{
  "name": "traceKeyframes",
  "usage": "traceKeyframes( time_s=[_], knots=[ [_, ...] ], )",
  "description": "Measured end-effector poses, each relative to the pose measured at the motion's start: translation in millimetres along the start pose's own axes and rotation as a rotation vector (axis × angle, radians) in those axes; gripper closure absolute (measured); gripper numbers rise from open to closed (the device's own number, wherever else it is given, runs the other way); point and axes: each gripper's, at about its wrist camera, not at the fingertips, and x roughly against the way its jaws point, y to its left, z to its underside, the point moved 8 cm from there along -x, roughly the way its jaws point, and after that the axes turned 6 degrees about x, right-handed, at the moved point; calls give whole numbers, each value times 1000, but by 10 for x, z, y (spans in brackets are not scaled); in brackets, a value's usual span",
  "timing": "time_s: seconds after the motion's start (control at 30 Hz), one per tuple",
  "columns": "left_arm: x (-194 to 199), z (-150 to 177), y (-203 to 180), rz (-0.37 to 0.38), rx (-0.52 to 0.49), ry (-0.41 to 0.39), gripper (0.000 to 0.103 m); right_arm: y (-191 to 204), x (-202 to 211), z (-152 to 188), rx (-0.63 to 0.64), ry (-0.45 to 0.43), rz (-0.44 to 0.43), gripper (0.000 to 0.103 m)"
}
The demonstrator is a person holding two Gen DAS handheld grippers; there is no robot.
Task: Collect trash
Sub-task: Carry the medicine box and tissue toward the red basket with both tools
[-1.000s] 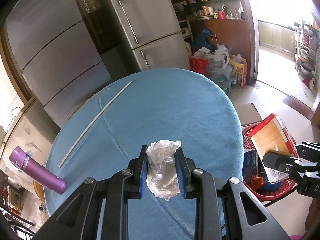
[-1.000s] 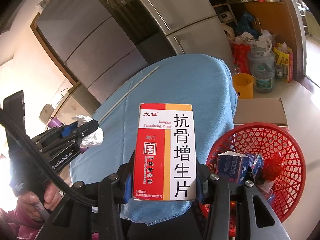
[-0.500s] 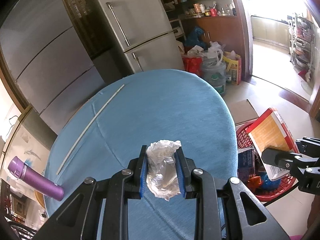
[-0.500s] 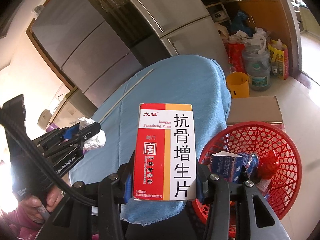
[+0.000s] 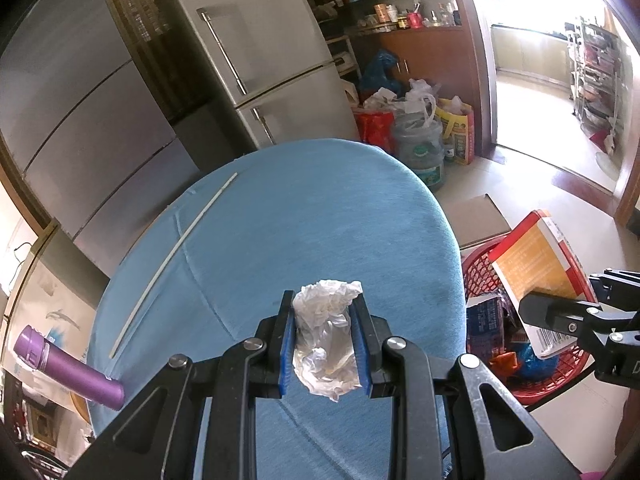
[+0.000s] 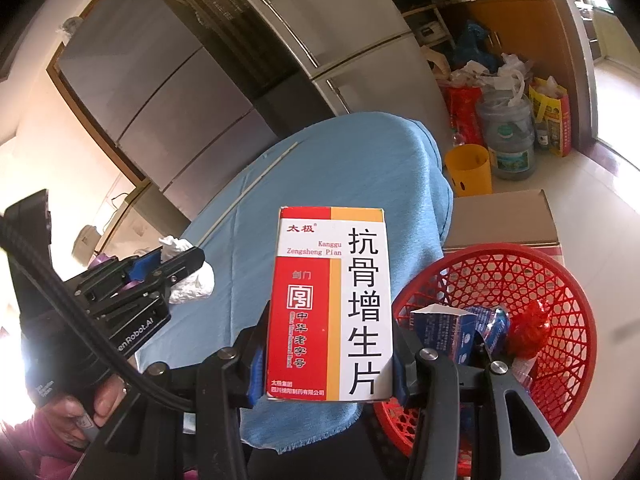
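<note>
My left gripper (image 5: 324,312) is shut on a crumpled clear plastic wrapper (image 5: 325,344), held above the blue-clothed table (image 5: 312,224). The right wrist view shows that same wrapper (image 6: 192,276) at the left, over the table's near edge. My right gripper (image 6: 330,356) is shut on a red, white and orange medicine box (image 6: 330,300), upright between the blue pads. The box (image 5: 536,272) hangs over the rim of a red mesh basket (image 6: 560,292) on the floor, which holds blue packets and red wrapping.
A long white strip (image 5: 176,256) lies across the table's far left. A purple flask (image 5: 68,372) sticks out at the left. A cardboard box (image 6: 504,216), a yellow bucket (image 6: 468,168), a water jug (image 6: 508,136) and bags stand beyond the basket, with refrigerators (image 5: 256,60) behind.
The left gripper with the wrapper has drifted right, toward the basket side. The right gripper and its box have barely moved.
</note>
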Motion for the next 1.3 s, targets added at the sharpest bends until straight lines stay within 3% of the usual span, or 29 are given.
traceKeyframes(
  time_s=[1.3],
  knots=[
    [-403,2,-478,78,-92,57,75,-634,-22,53,-133,9,90,53]
  ],
)
